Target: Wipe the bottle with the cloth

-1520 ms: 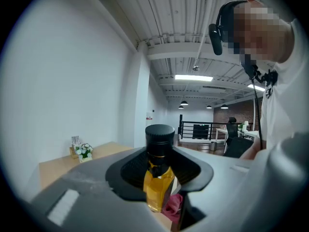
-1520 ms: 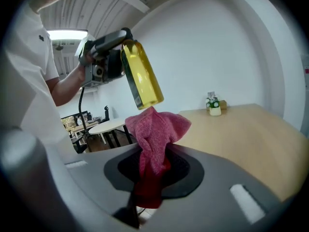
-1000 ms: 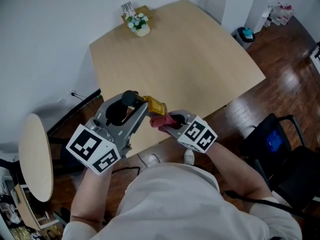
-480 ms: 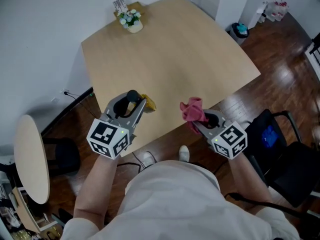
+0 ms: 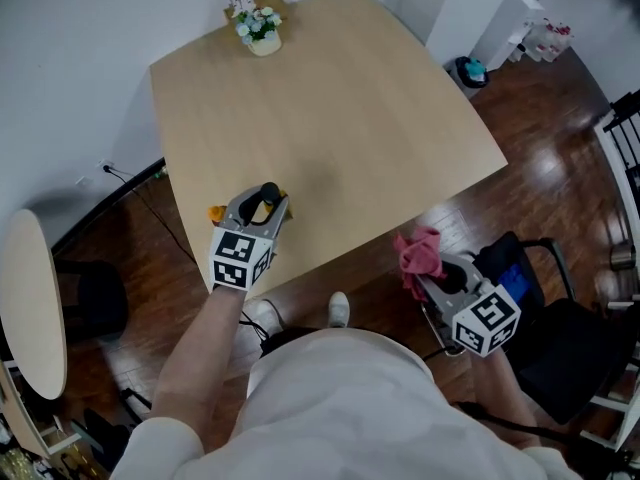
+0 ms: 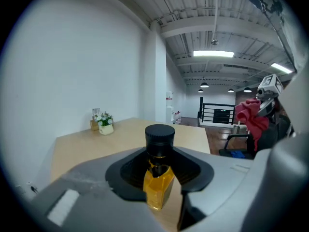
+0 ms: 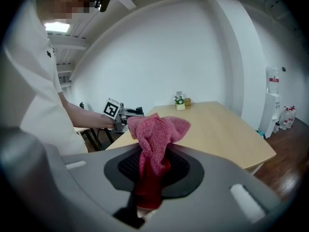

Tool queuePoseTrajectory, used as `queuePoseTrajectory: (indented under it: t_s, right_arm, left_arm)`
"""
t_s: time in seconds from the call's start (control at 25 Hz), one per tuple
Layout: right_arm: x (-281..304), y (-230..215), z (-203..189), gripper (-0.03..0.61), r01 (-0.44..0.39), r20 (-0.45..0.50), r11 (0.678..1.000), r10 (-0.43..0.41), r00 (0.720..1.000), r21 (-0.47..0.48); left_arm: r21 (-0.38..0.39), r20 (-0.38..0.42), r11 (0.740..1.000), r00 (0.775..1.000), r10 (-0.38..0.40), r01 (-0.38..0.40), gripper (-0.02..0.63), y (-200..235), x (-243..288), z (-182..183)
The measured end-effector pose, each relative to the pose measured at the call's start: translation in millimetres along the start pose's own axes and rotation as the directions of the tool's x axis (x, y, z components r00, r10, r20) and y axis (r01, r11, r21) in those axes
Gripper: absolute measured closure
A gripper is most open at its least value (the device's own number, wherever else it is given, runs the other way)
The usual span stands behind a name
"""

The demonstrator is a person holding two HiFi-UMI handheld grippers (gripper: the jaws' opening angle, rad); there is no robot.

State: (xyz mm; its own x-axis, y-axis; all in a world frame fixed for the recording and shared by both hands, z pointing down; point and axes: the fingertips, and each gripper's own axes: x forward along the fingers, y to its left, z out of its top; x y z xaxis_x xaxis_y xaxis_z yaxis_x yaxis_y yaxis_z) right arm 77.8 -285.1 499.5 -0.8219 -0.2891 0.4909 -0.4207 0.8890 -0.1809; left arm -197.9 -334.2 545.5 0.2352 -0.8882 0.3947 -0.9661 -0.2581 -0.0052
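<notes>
A small bottle (image 6: 158, 180) with amber liquid and a black cap (image 6: 160, 138) stands upright between the jaws of my left gripper (image 6: 159, 173), which is shut on its neck. In the head view that left gripper (image 5: 266, 202) holds the bottle (image 5: 267, 196) low over the table's near left edge. Whether the bottle touches the tabletop I cannot tell. A crumpled pink cloth (image 7: 155, 139) is pinched in my right gripper (image 7: 152, 178). In the head view the right gripper (image 5: 430, 270) carries the cloth (image 5: 420, 252) off the table's front right, well apart from the bottle.
The light wooden table (image 5: 330, 108) bears a small flower pot (image 5: 258, 30) at its far corner. A dark chair (image 5: 560, 318) stands right of my right gripper. A round side table (image 5: 30, 308) is at the left. A bin (image 5: 467, 69) sits on the wooden floor.
The two grippers, close together a second ago, have parted. The left has sunk with the bottle towards the table's near edge. The right has swung out rightwards with the cloth, past the table.
</notes>
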Motion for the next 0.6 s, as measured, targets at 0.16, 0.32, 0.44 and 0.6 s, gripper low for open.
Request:
queuePoseTrajectory:
  t_s: [0.16, 0.32, 0.44, 0.6]
  right_arm:
    - [-4, 2, 6, 0.492, -0.002, -0.011, 1.000, 0.002, 1.000, -0.010]
    - [-3, 6, 9, 0.492, -0.018, -0.014, 1.000, 0.018, 1.000, -0.022]
    - [1, 14, 11, 0.492, -0.038, -0.014, 0.999, 0.038, 0.999, -0.029]
    - [7, 20, 13, 0.492, -0.055, -0.012, 0.998, 0.055, 0.998, -0.033]
  left_arm:
    - [0.001, -0.014, 1.000, 1.000, 0.004, -0.004, 0.465, 4, 10, -12]
    - [0.001, -0.028, 1.000, 0.999, 0.017, -0.017, 0.463, 4, 13, -22]
    - [-0.012, -0.024, 0.999, 0.999, 0.029, -0.030, 0.463, 8, 10, -29]
    - [-0.018, -0.021, 0.999, 0.999, 0.036, -0.036, 0.457, 11, 8, -31]
